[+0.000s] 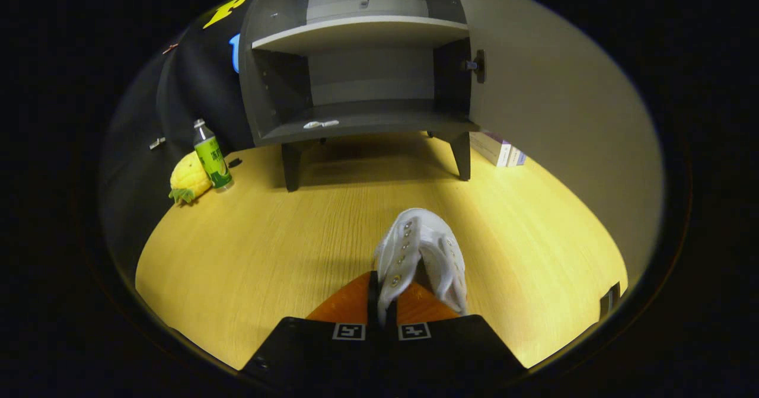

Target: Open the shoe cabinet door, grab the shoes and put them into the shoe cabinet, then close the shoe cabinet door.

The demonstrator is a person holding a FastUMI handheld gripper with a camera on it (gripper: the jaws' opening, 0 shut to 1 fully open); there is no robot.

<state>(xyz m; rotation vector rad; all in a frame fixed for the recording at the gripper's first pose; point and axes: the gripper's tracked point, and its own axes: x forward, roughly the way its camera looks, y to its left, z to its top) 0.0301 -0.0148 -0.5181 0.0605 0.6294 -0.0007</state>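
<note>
The wooden tabletop [249, 250] carries the open shoe cabinet [362, 77] on its legs. A bottle [212, 156] and toy pineapple [188, 178] stand left of it, boxes [497, 147] right.

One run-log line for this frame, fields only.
stage: carrying shoe | gripper: shut on white shoe | shoe cabinet: door open, shelves bare | shoe: beyond fingers, short of cabinet

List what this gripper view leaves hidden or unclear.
- Shoe: its heel end and sole sit behind the claw, whose fingers pinch one eyelet flap.
- Books: mostly covered by the open cabinet door.
- Bottle: label too small to make out.
- Small white item on the cabinet's lower shelf: too small to identify.
</note>
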